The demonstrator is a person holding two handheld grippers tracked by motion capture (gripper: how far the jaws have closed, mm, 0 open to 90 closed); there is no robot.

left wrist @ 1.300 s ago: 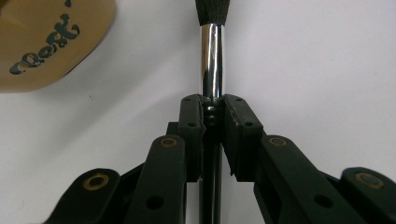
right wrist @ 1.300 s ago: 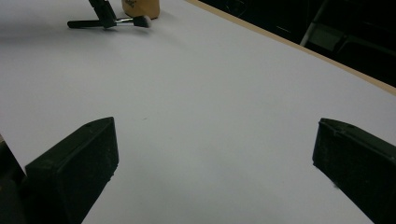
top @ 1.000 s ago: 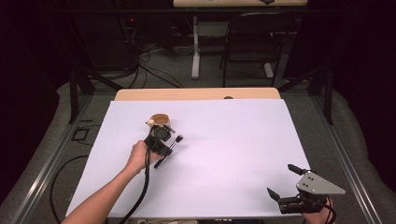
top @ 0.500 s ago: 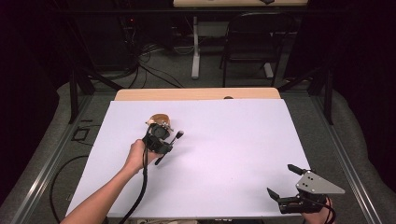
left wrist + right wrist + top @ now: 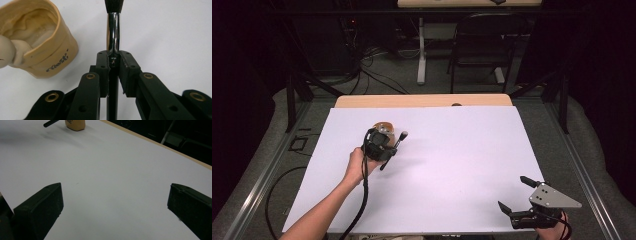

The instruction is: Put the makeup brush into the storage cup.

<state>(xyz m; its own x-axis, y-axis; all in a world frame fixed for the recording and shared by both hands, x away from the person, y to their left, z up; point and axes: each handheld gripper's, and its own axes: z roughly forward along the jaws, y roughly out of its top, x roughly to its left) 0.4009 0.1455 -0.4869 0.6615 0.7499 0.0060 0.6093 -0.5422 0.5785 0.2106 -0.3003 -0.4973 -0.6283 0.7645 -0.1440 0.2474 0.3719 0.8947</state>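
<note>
From the high view, the left tool (image 5: 388, 145) sits over the white bench (image 5: 462, 150), gripping a brush (image 5: 395, 146) just beside a tan jar (image 5: 382, 126). The right tool (image 5: 519, 196) rests near the bench's near right corner, jaws wide apart and empty.

The left gripper view shows jaws clamped on the brush's chrome neck (image 5: 113, 32), the jar (image 5: 37, 40) close at left.

The right gripper view shows spread jaws over bare bench (image 5: 120, 182), the jar (image 5: 75, 125) far off.
</note>
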